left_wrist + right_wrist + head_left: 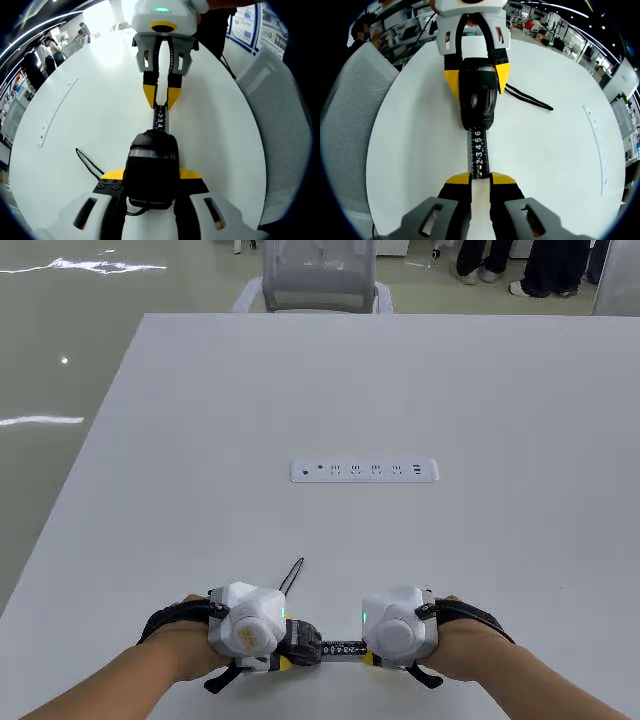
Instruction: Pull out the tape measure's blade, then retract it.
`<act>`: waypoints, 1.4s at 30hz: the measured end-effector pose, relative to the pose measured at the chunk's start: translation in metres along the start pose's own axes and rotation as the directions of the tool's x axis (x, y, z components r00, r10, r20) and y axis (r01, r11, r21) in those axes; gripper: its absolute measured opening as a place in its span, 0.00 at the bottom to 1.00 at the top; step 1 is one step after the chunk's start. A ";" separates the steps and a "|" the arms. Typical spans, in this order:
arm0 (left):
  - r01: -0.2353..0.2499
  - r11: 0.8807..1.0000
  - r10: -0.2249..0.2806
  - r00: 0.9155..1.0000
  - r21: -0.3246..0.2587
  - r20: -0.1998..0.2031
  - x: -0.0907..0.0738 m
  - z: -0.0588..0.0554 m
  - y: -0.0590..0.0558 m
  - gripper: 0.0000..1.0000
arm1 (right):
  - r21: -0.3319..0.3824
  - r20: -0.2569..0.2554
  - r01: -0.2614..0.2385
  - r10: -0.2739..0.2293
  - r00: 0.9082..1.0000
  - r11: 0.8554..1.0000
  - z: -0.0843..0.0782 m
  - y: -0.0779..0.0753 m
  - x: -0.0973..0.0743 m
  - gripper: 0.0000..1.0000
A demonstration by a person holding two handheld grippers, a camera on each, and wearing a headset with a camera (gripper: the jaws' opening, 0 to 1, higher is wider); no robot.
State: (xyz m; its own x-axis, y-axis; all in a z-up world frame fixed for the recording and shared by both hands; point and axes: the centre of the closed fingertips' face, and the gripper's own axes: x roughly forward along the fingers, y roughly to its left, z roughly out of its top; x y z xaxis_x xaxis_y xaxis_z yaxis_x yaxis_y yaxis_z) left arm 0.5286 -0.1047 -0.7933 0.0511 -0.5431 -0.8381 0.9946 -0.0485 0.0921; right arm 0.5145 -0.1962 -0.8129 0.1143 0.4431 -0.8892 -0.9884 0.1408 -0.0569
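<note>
A black tape measure case (pixel 151 167) sits between the yellow-tipped jaws of my left gripper (pixel 151 176), which is shut on it. Its black blade (pixel 478 152) with white numerals is drawn out a short way, reading up to about 6. My right gripper (pixel 479 176) is shut on the blade's end. In the head view the case (pixel 302 642) and blade (pixel 342 649) lie low over the white table (pixel 400 390) near its front edge, between the left gripper (pixel 285 648) and right gripper (pixel 366 652). A black wrist strap (pixel 527 98) trails from the case onto the table.
A white power strip (pixel 364 471) lies across the middle of the table. A grey mesh chair (pixel 318 275) stands at the far edge. People stand beyond it at the back right. Another mesh chair (pixel 282 115) is close to the table's near side.
</note>
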 end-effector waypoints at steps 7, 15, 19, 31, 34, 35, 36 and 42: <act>0.001 1.000 -0.001 1.000 -0.003 -0.001 0.000 0.000 0.000 0.32 | -0.001 0.000 -0.002 0.002 1.000 1.000 -0.002 -0.001 -0.002 0.11; 0.001 1.000 -0.001 1.000 -0.005 -0.001 0.001 0.000 0.000 0.32 | -0.006 -0.010 0.003 -0.003 1.000 1.000 -0.008 -0.002 -0.003 0.11; 0.002 1.000 -0.002 1.000 -0.005 -0.001 0.001 0.000 0.000 0.32 | -0.003 -0.012 0.005 -0.005 1.000 1.000 -0.010 -0.002 -0.003 0.11; -0.002 1.000 0.002 1.000 -0.003 0.004 0.001 0.001 0.000 0.32 | 0.005 -0.022 0.009 -0.009 1.000 1.000 -0.016 -0.003 -0.006 0.11; -0.002 1.000 0.002 1.000 -0.003 0.003 0.001 0.001 0.000 0.32 | 0.007 -0.021 0.009 -0.009 1.000 1.000 -0.018 -0.003 -0.006 0.11; -0.001 1.000 0.001 1.000 -0.004 0.003 0.001 0.001 0.000 0.32 | 0.007 -0.022 0.010 -0.009 1.000 1.000 -0.019 -0.003 -0.007 0.11; -0.001 1.000 0.001 1.000 -0.004 0.003 0.001 0.001 0.000 0.32 | 0.008 -0.023 0.010 -0.010 1.000 1.000 -0.019 -0.003 -0.007 0.11; -0.001 1.000 0.001 1.000 -0.004 0.004 0.001 0.000 0.000 0.32 | 0.009 -0.022 0.012 -0.012 1.000 1.000 -0.022 -0.003 -0.010 0.11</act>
State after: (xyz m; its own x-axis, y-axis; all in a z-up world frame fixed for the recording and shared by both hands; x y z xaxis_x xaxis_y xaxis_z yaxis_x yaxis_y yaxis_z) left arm 0.5289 -0.1051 -0.7939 0.0516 -0.5465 -0.8358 0.9949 -0.0443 0.0904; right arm 0.5138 -0.2202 -0.8133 0.1236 0.4218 -0.8982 -0.9860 0.1544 -0.0631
